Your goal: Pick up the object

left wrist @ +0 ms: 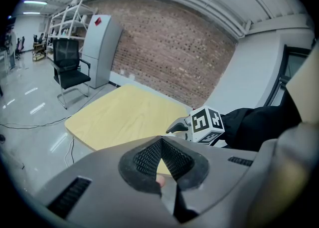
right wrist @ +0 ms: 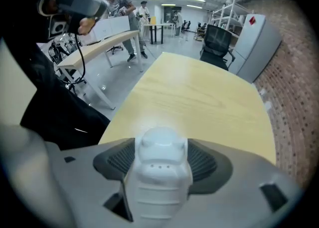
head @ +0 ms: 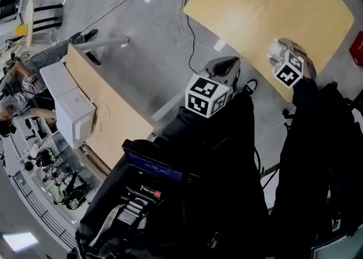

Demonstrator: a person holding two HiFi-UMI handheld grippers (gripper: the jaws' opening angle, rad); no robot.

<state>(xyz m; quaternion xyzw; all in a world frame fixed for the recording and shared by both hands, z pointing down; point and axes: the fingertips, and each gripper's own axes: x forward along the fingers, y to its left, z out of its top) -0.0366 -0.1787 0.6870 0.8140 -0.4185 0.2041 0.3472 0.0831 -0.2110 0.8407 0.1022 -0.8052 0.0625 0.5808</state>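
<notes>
A white, rounded plastic object (right wrist: 159,167) with ridges and three small holes stands on the light wooden table (right wrist: 199,97) near its edge. My right gripper (right wrist: 160,159) is open around it, with a ribbed pad close on each side. In the head view the same object (head: 275,49) shows just beyond the right gripper's marker cube (head: 289,69), at the table's (head: 266,3) near edge. My left gripper (left wrist: 162,144) hangs off the table with its pads together, holding nothing. In the head view the left gripper (head: 224,68) is over the floor.
A second wooden desk (head: 110,113) with a white box (head: 74,110) stands at the left. Cables (head: 187,20) run across the grey floor. A black chair (left wrist: 70,72) and a grey cabinet (left wrist: 102,47) stand beyond the table, and a red item (head: 357,48) sits at the right.
</notes>
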